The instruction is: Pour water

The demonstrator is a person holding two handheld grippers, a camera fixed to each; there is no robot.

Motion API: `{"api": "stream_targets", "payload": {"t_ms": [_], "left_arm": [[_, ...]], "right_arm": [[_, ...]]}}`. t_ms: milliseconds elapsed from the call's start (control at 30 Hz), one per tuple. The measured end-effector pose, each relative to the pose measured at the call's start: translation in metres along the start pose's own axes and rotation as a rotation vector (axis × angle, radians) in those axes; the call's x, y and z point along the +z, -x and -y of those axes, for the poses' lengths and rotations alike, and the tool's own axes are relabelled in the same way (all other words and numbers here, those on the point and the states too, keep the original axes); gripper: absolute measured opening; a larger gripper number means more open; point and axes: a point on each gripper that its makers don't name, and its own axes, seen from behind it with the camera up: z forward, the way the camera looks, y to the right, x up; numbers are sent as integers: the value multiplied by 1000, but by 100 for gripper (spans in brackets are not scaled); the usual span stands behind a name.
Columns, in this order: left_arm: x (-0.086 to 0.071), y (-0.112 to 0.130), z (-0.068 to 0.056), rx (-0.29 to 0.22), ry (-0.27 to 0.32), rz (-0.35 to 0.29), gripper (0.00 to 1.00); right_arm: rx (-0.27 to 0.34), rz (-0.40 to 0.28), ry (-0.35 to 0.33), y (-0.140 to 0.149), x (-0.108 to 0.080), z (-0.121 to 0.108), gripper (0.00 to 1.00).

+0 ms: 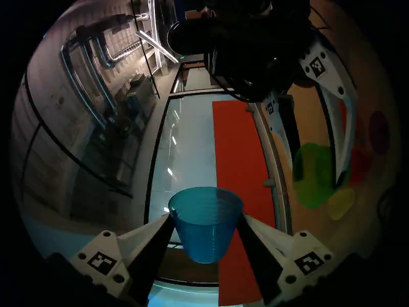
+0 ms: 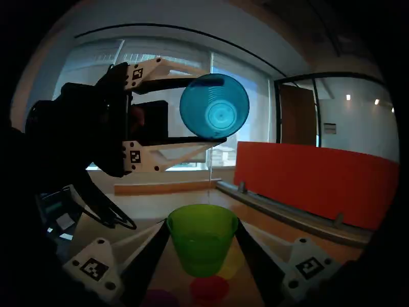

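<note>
1. Your left gripper (image 1: 205, 219) has both fingers pinched on the side walls of the blue cup (image 1: 205, 233), a little below the rim. In the right gripper view, that left gripper (image 2: 214, 108) is rolled so one finger sits over the other. There the blue cup (image 2: 214, 106) lies on its side above the green one, its mouth apparently turned toward that camera.
2. The blue cup is translucent plastic, tapered, with fine ribs round the wall. Judge it light and thin. The wall will likely flex, so squeeze gently and grip at mid-wall, where the ribs give some bite. Once wet, it may turn slippery.
3. You cannot tell from here whether water is running. A thin vertical line below the blue cup could be a stream or part of the window frame.
4. Your right gripper (image 2: 202, 227) pinches the green cup (image 2: 202, 248) upright, a finger on each wall, over the wooden table (image 2: 153, 204). In the left gripper view, the right gripper (image 1: 317, 176) and the green cup (image 1: 312, 176) sit above the coloured discs (image 1: 341, 202).
5. The green cup looks like the same ribbed, translucent make, so expect the same soft wall. It should grow heavier as it fills, so hold it level. How full it is cannot be made out.
</note>
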Motion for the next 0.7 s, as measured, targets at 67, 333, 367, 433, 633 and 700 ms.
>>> {"api": "stream_targets", "payload": {"t_ms": [67, 333, 367, 433, 633, 700], "left_arm": [[0, 0, 1, -2, -1, 0, 84], [0, 4, 3, -31, -1, 1, 84], [0, 4, 3, -41, -1, 2, 84], [0, 5, 2, -65, 1, 4, 84], [2, 14, -6, -204, 21, 25, 84], [3, 19, -12, -276, 37, 38, 84]], "right_arm": [[1, 0, -1, -1, 0, 1, 92], [-1, 1, 3, 0, 0, -2, 91], [0, 1, 3, 0, 0, -2, 92], [0, 0, 4, -1, 1, -2, 91], [-3, 0, 7, -2, 1, -2, 92], [-4, 1, 9, -2, 0, -2, 92]]}}
